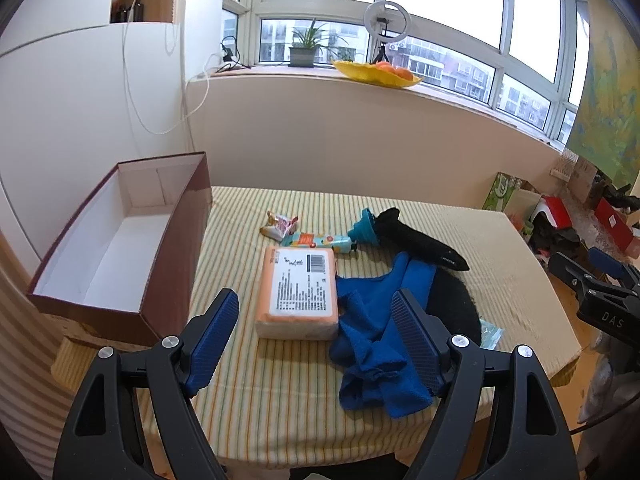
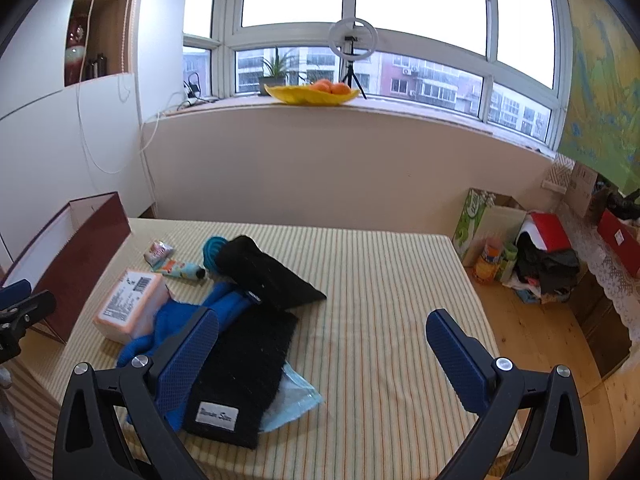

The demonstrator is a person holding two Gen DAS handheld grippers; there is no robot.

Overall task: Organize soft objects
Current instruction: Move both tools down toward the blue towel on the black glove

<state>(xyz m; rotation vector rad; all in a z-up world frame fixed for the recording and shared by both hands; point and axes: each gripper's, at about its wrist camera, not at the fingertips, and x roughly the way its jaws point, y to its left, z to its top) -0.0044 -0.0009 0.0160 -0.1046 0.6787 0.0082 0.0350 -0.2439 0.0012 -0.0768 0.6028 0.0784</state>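
Nearest to us, under our left claw, lies a crumpled blue cloth on the striped desk. The claw's two blue-padded fingers stand wide apart, holding nothing; the right-hand pad overlaps the cloth in the picture, though we cannot tell whether it touches. Just left of the cloth, touching its edge, sits an orange packet with a white printed label and a barcode facing up. Beyond the packet lie a colourful tube with a dark cap and a small snack wrapper. A teal silicone piece rests at the tube's cap end, against a black fabric roll that stretches toward the right.

Our right claw also hangs open above the desk with its fingers well apart and empty. Beside its left finger lies a flat black fabric strip with a small white tag near its close end; it overlaps the blue cloth and covers part of a pale blue packet.

At the desk's left edge stands an open maroon box with a white inside, empty as far as we see. On the windowsill behind are a yellow dish with oranges, a potted plant and a ring light on a tripod.
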